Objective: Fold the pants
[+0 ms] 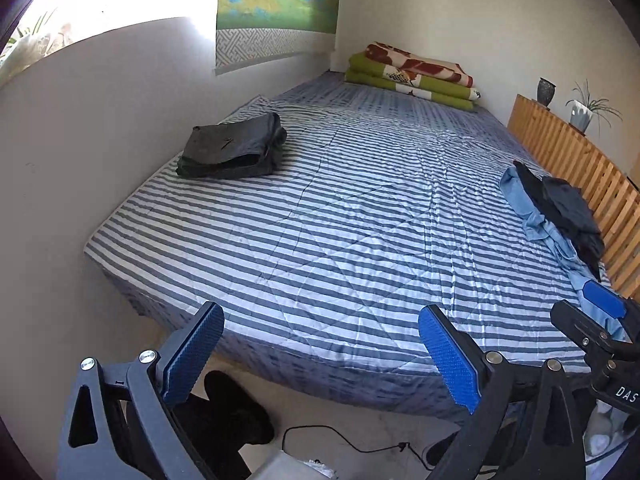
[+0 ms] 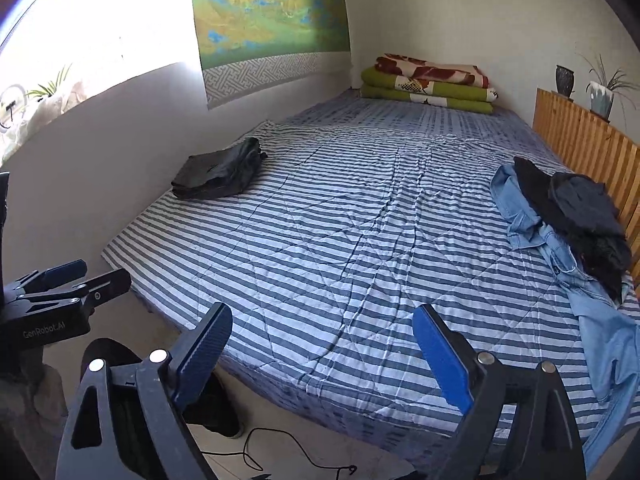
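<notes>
A folded dark pair of pants (image 1: pixel 234 148) (image 2: pixel 219 175) lies on the striped bed (image 1: pixel 340 216) (image 2: pixel 360 220) near the left wall. On the bed's right side sits a loose heap of light blue jeans (image 1: pixel 538 212) (image 2: pixel 532 216) with dark garments (image 1: pixel 568 208) (image 2: pixel 580 208) on top. My left gripper (image 1: pixel 320 344) hangs open over the bed's near edge with nothing between its blue pads. My right gripper (image 2: pixel 322 344) is also open and empty, above the near edge; it shows at the right of the left wrist view (image 1: pixel 592 316).
Folded green and red blankets (image 1: pixel 416 76) (image 2: pixel 432 84) are stacked at the far end. A wooden slatted rail (image 1: pixel 572 168) (image 2: pixel 588 144) with potted plants runs along the right. A black cable (image 1: pixel 352 446) and dark shoes (image 1: pixel 228 412) lie on the floor below.
</notes>
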`<state>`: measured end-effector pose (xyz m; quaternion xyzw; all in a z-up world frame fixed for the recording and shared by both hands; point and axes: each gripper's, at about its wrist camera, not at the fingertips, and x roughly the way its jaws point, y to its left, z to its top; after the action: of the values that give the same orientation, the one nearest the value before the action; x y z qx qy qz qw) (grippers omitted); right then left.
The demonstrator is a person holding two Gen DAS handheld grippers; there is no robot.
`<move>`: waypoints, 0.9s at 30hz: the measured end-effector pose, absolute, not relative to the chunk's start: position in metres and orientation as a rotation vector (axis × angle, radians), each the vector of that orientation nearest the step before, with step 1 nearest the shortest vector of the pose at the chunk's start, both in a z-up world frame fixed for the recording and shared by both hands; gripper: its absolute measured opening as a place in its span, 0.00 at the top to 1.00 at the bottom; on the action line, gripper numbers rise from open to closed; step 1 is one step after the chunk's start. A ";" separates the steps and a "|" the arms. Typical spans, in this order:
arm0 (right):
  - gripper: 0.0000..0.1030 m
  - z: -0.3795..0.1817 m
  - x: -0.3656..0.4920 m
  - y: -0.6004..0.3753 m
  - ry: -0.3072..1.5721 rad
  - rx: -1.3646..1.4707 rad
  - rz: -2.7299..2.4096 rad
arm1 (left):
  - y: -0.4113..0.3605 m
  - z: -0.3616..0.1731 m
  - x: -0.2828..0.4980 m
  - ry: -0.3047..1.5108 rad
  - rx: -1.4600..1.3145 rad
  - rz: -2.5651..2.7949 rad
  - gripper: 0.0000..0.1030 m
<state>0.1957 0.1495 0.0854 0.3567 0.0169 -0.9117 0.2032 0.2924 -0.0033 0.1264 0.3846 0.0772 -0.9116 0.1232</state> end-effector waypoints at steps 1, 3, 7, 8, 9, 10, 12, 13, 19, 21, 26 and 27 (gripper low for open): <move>0.13 0.085 0.196 0.151 0.045 0.993 -2.546 | -0.003 0.126 0.291 0.226 1.123 -2.662 0.03; 0.13 0.084 0.197 0.153 0.042 0.998 -2.547 | -0.002 0.125 0.288 0.223 1.127 -2.669 0.03; 0.13 0.077 0.197 0.157 0.018 1.025 -2.542 | 0.004 0.122 0.285 0.206 1.139 -2.678 0.03; 0.13 0.076 0.196 0.158 0.013 1.030 -2.541 | 0.004 0.121 0.284 0.202 1.144 -2.678 0.03; 0.13 0.075 0.196 0.158 0.011 1.033 -2.541 | 0.005 0.120 0.284 0.199 1.145 -2.677 0.03; 0.13 0.075 0.196 0.158 0.009 1.035 -2.541 | 0.005 0.120 0.283 0.197 1.144 -2.676 0.03; 0.13 0.075 0.195 0.158 0.005 1.037 -2.537 | 0.003 0.119 0.282 0.204 1.143 -2.673 0.03; 0.13 0.075 0.196 0.158 0.004 1.037 -2.533 | 0.003 0.119 0.282 0.208 1.142 -2.670 0.03; 0.13 0.077 0.199 0.156 0.018 1.019 -2.525 | 0.002 0.119 0.280 0.210 1.136 -2.665 0.03; 0.13 0.077 0.198 0.157 0.023 1.017 -2.524 | 0.003 0.118 0.280 0.209 1.134 -2.666 0.03; 0.13 0.076 0.198 0.159 0.011 1.021 -2.522 | 0.006 0.115 0.281 0.207 1.142 -2.665 0.03; 0.13 0.075 0.199 0.160 0.008 1.022 -2.523 | 0.006 0.115 0.281 0.209 1.144 -2.664 0.03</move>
<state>0.1988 0.1598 0.0753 0.3672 0.0027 -0.9065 0.2083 0.2805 0.0057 0.1149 0.3907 0.0714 -0.9102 0.1171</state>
